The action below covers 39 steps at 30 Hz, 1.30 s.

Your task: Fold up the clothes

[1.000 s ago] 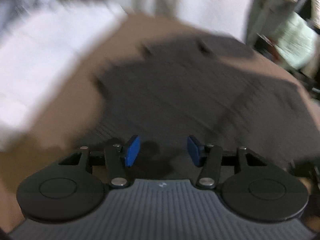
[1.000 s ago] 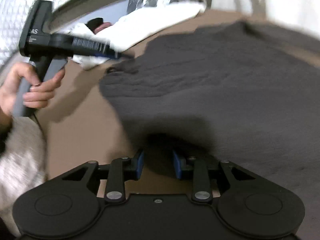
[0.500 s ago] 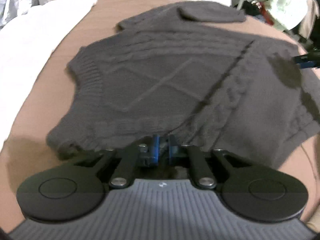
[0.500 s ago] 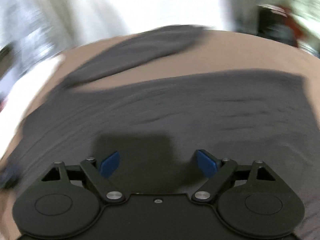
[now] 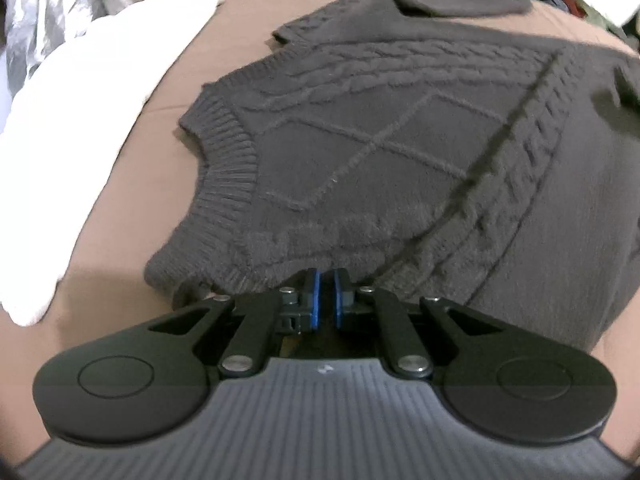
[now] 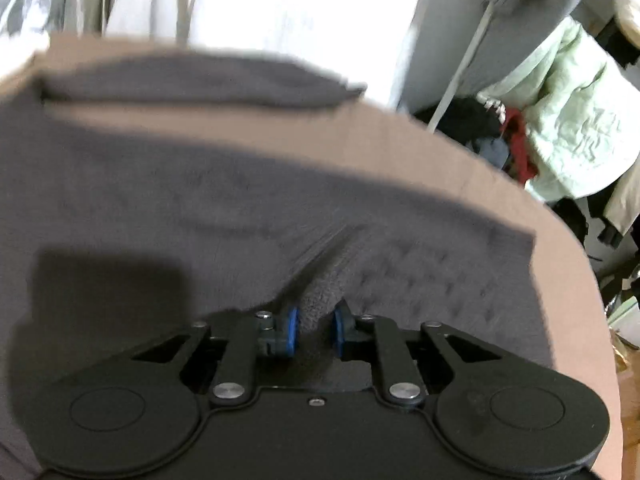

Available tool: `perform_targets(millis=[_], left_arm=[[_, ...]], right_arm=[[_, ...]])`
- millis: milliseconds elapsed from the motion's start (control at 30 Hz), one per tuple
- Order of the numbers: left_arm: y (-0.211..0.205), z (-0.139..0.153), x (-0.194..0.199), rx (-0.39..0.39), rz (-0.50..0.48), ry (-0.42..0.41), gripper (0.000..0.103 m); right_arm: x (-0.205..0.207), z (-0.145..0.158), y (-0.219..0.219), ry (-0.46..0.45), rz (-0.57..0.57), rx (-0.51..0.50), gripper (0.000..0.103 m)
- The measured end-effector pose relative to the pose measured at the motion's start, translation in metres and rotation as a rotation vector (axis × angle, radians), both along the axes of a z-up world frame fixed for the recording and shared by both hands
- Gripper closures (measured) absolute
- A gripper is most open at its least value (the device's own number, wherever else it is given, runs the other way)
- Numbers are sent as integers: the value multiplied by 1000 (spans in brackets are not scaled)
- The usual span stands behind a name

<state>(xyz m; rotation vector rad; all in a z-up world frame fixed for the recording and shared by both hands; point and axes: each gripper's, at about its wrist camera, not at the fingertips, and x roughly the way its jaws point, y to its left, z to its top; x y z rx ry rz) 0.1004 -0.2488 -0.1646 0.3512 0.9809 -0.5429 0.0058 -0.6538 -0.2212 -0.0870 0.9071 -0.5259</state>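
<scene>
Sweater (image 5: 400,152) edge between both grippers' jaws

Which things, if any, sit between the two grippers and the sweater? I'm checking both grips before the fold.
Nothing visible does. The left gripper is shut on the near edge of the dark grey sweater. The right gripper is closing, with a pinch of the knit already bunched between its pads.
</scene>
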Motion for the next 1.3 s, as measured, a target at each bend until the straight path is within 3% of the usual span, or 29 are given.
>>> perform_targets(millis=[33, 100, 167, 233, 300, 333, 500, 667, 733, 800, 933, 1133, 1300], left_arm=[[5, 2, 1, -14, 17, 0, 96], [16, 8, 5, -51, 56, -20, 95], [29, 17, 8, -113, 93, -37, 94], [35, 21, 14, -178, 136, -41, 84], [36, 21, 20, -224, 183, -39, 57], [33, 18, 22, -229, 195, -37, 53], [13, 8, 25, -196, 194, -61, 51], [17, 8, 28, -227, 233, -103, 45], [19, 8, 31, -212, 249, -119, 44], [20, 10, 34, -163, 290, -136, 31], [18, 14, 41, -177, 318, -111, 30], [-39, 38, 90, -181, 241, -15, 27], [-112, 61, 161, -194, 189, -10, 26]], right_arm=[[-2, 1, 2, -5, 9, -25, 77], [-10, 18, -5, -49, -44, -35, 51], [-18, 35, -12, -97, -98, -39, 50], [-33, 54, -27, -214, -158, 78, 50], [-43, 62, -37, -297, -190, 182, 47], [-46, 63, -40, -321, -205, 221, 46], [-43, 51, -50, -325, -221, 371, 46], [-41, 45, -42, -336, -156, 508, 46], [-41, 43, -36, -327, -110, 528, 46], [-39, 42, -34, -325, -68, 550, 45], [-33, 40, -33, -330, 18, 601, 45], [-10, 48, -42, -341, 95, 551, 45], [38, 87, -84, -458, -104, 766, 44]])
